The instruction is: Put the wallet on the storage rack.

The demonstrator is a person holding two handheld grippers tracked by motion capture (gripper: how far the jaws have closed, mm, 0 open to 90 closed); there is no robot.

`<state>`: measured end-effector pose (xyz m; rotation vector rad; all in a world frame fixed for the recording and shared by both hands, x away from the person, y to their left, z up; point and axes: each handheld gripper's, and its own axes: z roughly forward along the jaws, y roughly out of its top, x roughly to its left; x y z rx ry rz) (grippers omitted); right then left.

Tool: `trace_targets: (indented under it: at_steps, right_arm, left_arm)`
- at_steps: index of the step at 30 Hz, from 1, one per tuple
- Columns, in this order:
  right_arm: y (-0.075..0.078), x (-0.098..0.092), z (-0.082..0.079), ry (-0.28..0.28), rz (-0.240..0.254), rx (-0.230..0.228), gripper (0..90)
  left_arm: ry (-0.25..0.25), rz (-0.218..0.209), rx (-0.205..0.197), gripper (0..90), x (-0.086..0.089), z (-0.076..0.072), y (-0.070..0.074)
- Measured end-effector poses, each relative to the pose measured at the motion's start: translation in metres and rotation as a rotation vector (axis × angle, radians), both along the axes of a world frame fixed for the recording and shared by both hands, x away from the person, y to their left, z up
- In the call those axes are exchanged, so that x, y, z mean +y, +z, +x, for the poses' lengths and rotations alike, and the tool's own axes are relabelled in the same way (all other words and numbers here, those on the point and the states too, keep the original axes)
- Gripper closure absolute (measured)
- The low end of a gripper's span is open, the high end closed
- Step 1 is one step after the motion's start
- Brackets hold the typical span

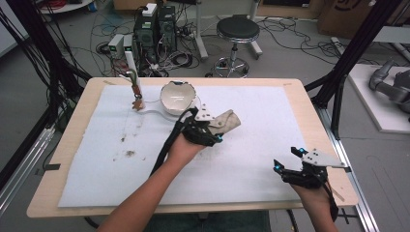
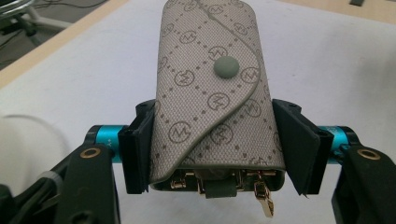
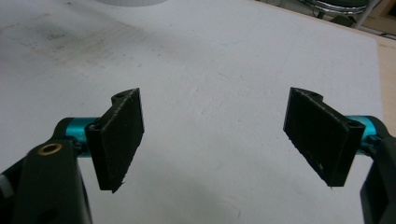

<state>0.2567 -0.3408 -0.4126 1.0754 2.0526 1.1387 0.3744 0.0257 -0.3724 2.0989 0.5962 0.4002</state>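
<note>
A beige monogrammed key pouch [image 2: 212, 88] is clamped at its lower end between the jaws of the left gripper [image 2: 215, 149] (gold key hooks can be seen at its open bottom), and it is held above the white mat [image 1: 251, 140], just right of the white bowl [image 1: 178, 98]. The right gripper [image 3: 212, 135] is held near the mat's right front corner, jaws spread wide with nothing between them.

Table [image 1: 309, 104]: light wood top, white sheet [image 1: 251, 145] spread over most of it; white bowl [image 1: 178, 98] at far centre; brown stains [image 1: 126, 153] left.
</note>
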Motion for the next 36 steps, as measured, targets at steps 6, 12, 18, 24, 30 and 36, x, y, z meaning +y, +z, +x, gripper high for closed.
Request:
trace_targets:
  at_steps: [6, 12, 18, 24, 30, 36]
  right_arm:
    - [-0.001, 0.008, 0.007, 0.023, -0.006, 0.009, 20.6]
    - [0.0, 0.016, 0.014, 0.045, -0.011, 0.002, 20.6]
    - [0.0, 0.025, 0.02, 0.076, -0.016, 0.007, 20.6]
    - [-0.002, 0.033, 0.025, 0.098, -0.023, 0.019, 20.6]
    - [-0.002, 0.039, 0.027, 0.117, -0.035, 0.024, 20.6]
    - [-0.002, 0.037, 0.026, 0.116, -0.031, 0.018, 20.6]
  left_arm:
    - [0.059, -0.005, -0.011, 36.0, 0.036, 0.001, 0.007]
    - [0.115, 0.008, -0.029, 36.0, 0.075, -0.001, 0.016]
    - [0.181, 0.009, -0.034, 35.9, 0.116, -0.002, 0.021]
    - [0.248, -0.005, -0.038, 35.9, 0.15, -0.002, 0.023]
    - [0.291, 0.007, -0.034, 35.9, 0.164, 0.007, 0.024]
    - [0.303, 0.013, -0.02, 35.9, 0.163, 0.018, 0.018]
